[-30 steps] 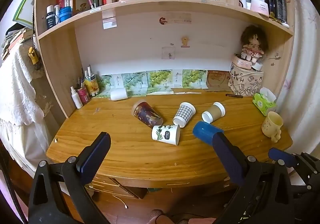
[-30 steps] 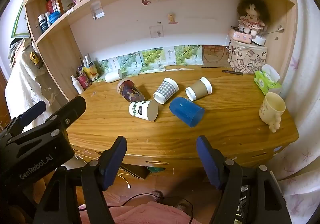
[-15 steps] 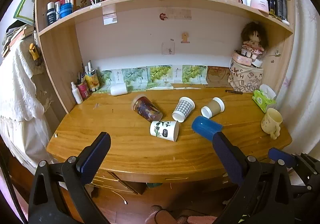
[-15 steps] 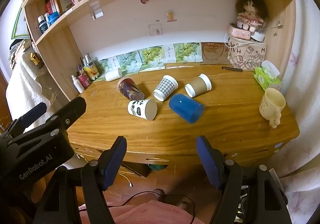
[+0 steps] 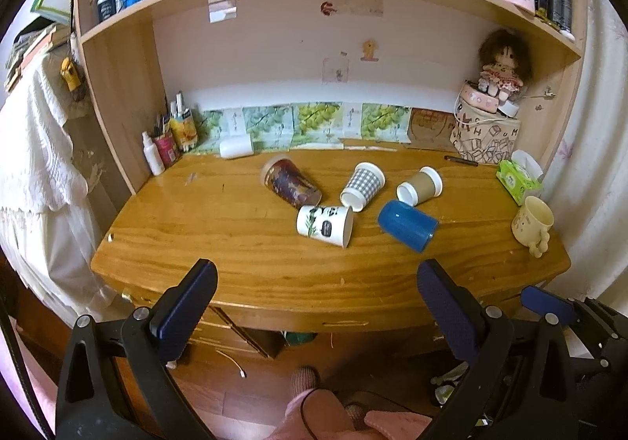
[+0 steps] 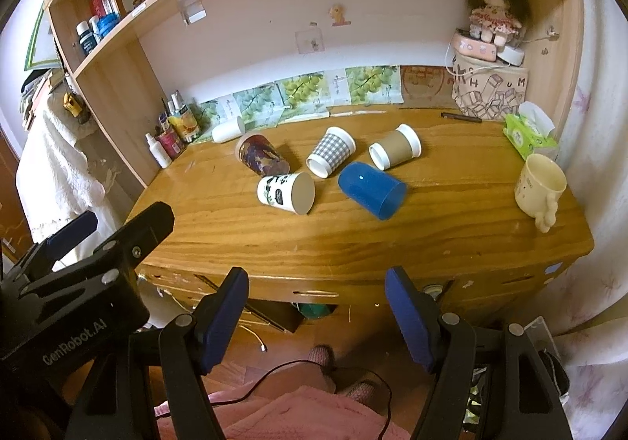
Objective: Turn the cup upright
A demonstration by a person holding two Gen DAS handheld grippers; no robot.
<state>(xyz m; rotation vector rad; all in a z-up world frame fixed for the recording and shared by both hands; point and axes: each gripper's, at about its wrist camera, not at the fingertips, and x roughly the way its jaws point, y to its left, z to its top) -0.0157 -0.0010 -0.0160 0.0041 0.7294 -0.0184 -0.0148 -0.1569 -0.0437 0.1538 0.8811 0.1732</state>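
Nearest, the left gripper (image 5: 316, 298) and right gripper (image 6: 316, 306) hang before the desk's (image 5: 235, 243) front edge, each with fingers spread wide and holding nothing. Mid-desk, five cups lie on their sides: a white cup (image 5: 324, 225), a blue cup (image 5: 408, 226), then a dark patterned cup (image 5: 290, 184), a checked cup (image 5: 362, 185) and a brown cup (image 5: 420, 185). A cream mug (image 5: 533, 222) stands upright at the right edge.

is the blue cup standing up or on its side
On its side. The blue cup lies tipped on the desk, closed base toward the shelves, open rim toward the front edge. Neither gripper touches it.
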